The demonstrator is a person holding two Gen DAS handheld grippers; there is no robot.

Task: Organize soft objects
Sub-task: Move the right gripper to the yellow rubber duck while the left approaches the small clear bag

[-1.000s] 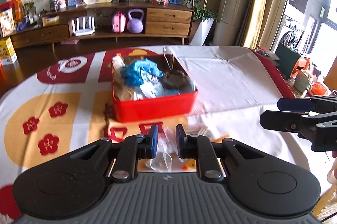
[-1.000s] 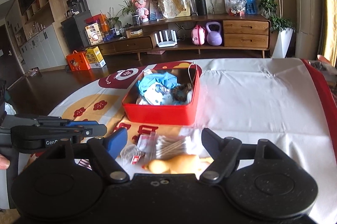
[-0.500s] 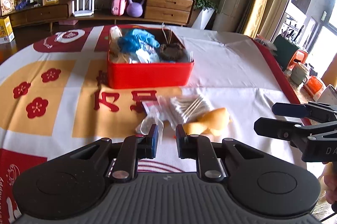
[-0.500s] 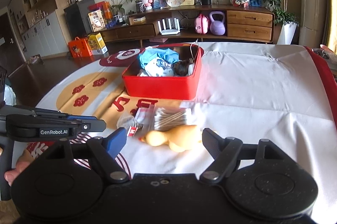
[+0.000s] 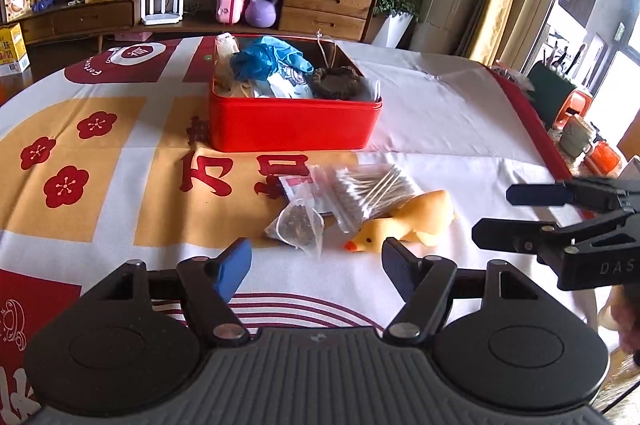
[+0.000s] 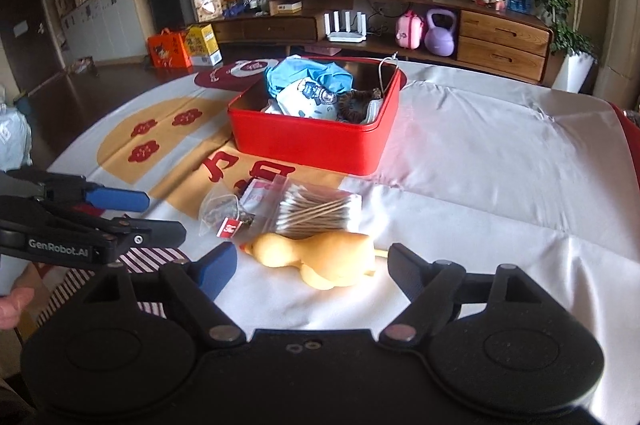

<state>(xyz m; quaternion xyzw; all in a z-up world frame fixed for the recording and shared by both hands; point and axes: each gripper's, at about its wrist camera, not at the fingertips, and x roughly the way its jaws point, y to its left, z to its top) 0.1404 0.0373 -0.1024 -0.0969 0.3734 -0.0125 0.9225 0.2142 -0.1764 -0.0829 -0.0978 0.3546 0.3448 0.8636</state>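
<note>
Two hand-held grippers hover low over the counter (image 5: 460, 113), both with jaws spread wide and nothing between them. The left hand-held gripper (image 5: 316, 261) faces a small pile of loose things just ahead of its fingertips: a clear tea bag (image 5: 298, 223) nearest, a zip bag of cotton swabs (image 5: 370, 191) lying partly over a red-and-white sachet (image 5: 298, 185), and a yellow rubber duck (image 5: 404, 223) on its side touching the swab bag. The right hand-held gripper (image 6: 310, 265) has the duck (image 6: 320, 253) lying right between its open fingers, beak pointing toward the blue left pad. Beyond the pile stands a red tin box (image 5: 294, 123), near but apart from it, already holding a blue crumpled glove (image 5: 272, 59), a printed white pouch (image 6: 308, 97) and a dark furry ring (image 5: 336, 83). Each view shows the other tool at its edge, the right one (image 5: 532, 217) seen from the left camera and the left one (image 6: 140, 213) seen from the right
</note>
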